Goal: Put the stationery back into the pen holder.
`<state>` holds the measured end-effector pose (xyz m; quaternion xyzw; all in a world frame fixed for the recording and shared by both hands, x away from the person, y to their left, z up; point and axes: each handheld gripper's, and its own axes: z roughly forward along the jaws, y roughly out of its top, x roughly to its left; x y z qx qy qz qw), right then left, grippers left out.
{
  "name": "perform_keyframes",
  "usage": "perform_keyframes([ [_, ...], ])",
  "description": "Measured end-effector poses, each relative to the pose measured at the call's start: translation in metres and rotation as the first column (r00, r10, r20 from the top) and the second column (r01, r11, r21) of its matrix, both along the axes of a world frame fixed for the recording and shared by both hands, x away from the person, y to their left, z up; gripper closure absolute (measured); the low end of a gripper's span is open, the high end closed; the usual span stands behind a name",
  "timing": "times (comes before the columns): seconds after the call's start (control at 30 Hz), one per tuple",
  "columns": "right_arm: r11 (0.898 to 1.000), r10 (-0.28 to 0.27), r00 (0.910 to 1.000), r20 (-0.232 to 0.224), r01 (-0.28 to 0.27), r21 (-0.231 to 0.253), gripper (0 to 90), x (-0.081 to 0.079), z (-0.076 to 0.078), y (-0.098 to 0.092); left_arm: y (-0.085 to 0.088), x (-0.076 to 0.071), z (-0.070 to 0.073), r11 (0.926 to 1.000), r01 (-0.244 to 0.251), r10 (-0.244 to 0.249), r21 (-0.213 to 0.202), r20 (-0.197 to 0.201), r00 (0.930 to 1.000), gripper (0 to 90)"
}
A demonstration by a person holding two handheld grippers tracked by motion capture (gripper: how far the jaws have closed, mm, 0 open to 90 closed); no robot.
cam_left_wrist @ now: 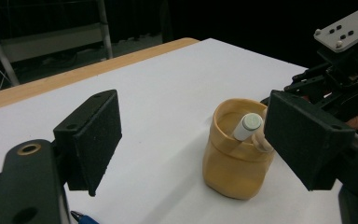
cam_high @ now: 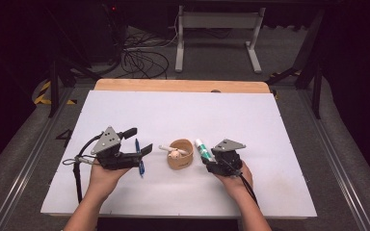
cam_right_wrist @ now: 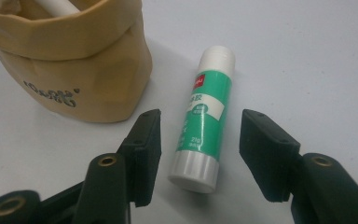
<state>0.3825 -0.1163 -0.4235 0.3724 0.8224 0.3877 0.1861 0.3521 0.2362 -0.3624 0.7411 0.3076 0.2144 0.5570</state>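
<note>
The right gripper [cam_right_wrist: 198, 151] has its fingers spread around the green glue stick [cam_right_wrist: 203, 125] lying on the desk [cam_high: 250, 120] beside the tan pouch [cam_right_wrist: 74, 60], not pressing it, while the left gripper [cam_left_wrist: 191, 144] hangs with wide, empty fingers.

A glue stick [cam_right_wrist: 204, 127] with a green-and-white label and white cap lies flat on the white bench [cam_high: 270, 144], just beside a tan, soft-walled pot [cam_right_wrist: 74, 60] that stands upright and holds a white marker [cam_left_wrist: 247, 126], leaning on its rim.
</note>
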Motion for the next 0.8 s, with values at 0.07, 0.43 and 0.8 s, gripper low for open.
perform_keyframes([
  [0.07,1.0,-0.001,1.0,-0.009,0.001,-0.005,50.7,0.0009,-0.0013,0.0008,0.0,-0.0001,-0.0001,1.0,-0.001,0.001,-0.003,-0.005,1.0,19.8],
  [0.43,0.999,0.001,0.9988,-0.05,-0.003,-0.039,57.2,0.0034,-0.0072,0.0028,0.0001,-0.0005,0.0,1.0,0.001,-0.001,-0.006,-0.006,1.0,19.8],
  [0.8,0.999,-0.009,0.998,-0.063,0.006,-0.036,65.9,0.0057,-0.0101,0.0009,-0.0022,-0.003,0.0011,1.0,0.008,-0.008,-0.004,-0.001,1.0,19.8],
])
